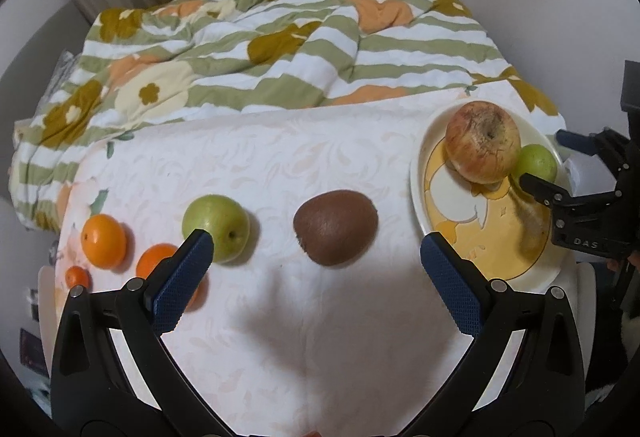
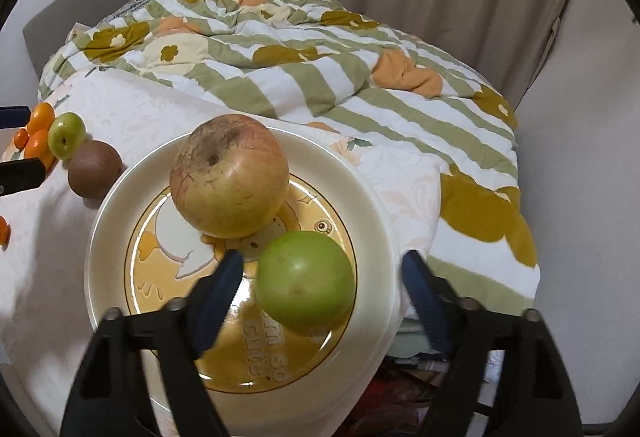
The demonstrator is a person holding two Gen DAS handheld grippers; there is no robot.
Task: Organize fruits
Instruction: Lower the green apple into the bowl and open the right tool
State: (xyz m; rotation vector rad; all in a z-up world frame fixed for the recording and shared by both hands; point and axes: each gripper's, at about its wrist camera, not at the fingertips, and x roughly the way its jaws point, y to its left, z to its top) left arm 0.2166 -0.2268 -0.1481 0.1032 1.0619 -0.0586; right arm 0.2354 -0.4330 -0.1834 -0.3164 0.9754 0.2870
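Straddling the green fruit [image 2: 306, 279] on the plate [image 2: 372, 205], the right gripper [image 2: 320, 273] stands spread wide, neither pad touching it. That fruit lies near the plate's near rim, just beside the large apple [image 2: 229, 176] at the centre. The plate itself sits at the right edge of the bed [image 1: 256, 157], and its near rim seems to overhang that edge; a push downward could tip it and roll both fruits off. The left gripper [image 1: 316, 251] hangs released above the kiwi [image 1: 335, 227] at mid-bed, with a green apple [image 1: 216, 227] and oranges [image 1: 104, 241] toward the left edge. Round fruit on soft bedding may roll away when nudged.
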